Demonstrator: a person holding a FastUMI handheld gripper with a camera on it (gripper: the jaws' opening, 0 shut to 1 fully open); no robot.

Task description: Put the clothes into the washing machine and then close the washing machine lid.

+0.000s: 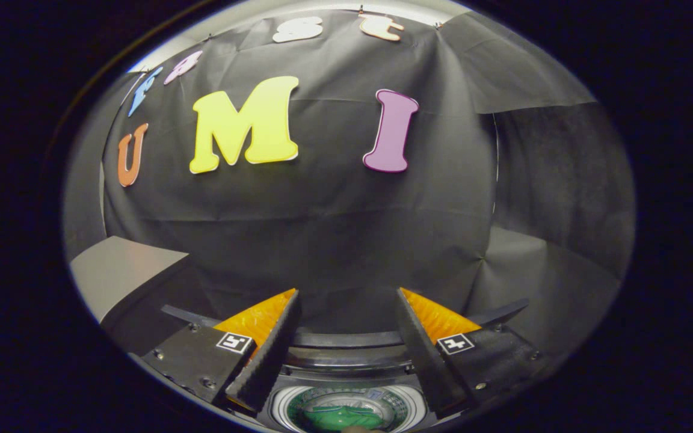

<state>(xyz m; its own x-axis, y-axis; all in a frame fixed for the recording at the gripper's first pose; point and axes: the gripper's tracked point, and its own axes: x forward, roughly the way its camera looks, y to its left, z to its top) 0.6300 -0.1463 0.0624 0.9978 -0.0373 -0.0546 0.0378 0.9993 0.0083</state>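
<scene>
The gripper [348,300] hangs with its fingers [268,355] spread wide, gripping nothing.

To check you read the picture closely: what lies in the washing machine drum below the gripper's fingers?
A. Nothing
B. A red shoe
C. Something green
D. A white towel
C: something green, probably clothing, lies in the drum beneath the open, empty gripper.

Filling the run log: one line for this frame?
gripper: open, nothing held | green cloth: in washer drum, below fingers | lid: open | phase: cloth loaded, lid not closed
</scene>
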